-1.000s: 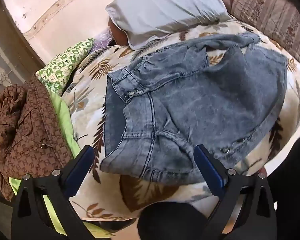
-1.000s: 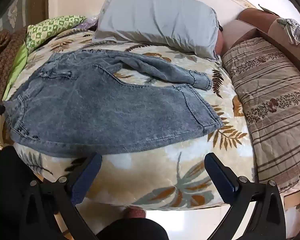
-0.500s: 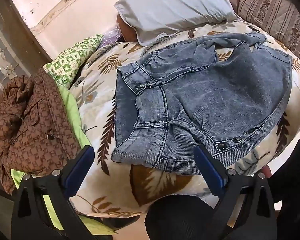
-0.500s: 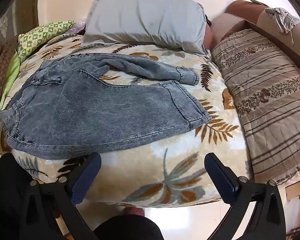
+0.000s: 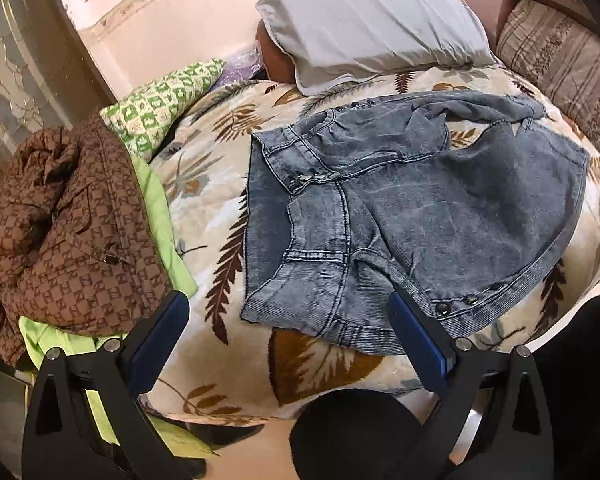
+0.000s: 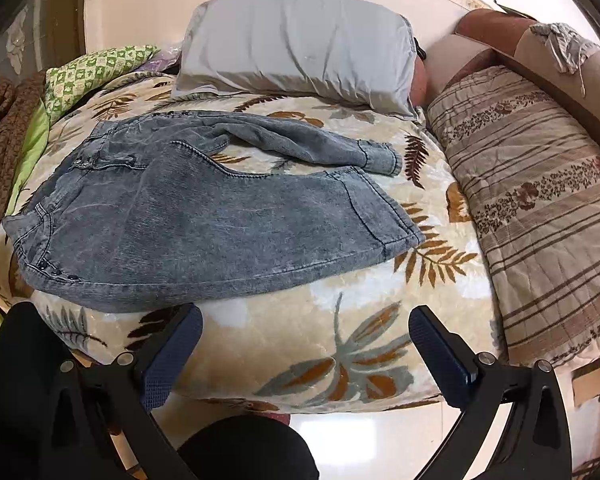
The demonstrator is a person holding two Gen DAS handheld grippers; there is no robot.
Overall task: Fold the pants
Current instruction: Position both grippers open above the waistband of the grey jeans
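Grey-blue denim pants lie spread on a leaf-patterned blanket on the bed, waistband to the left, legs to the right. In the right wrist view the pants show both legs, the far one rumpled and angled off, cuffs at the right. My left gripper is open and empty, held above the bed's near edge by the waistband. My right gripper is open and empty, held above the near edge of the blanket, short of the near leg.
A grey pillow lies at the head of the bed. A brown patterned garment on green cloth lies at the left. A striped cushion lies at the right. A green checked pillow is behind.
Both grippers have pulled back and up from the pants, so more of the bed shows. The pants have not moved. Both grippers stay open.
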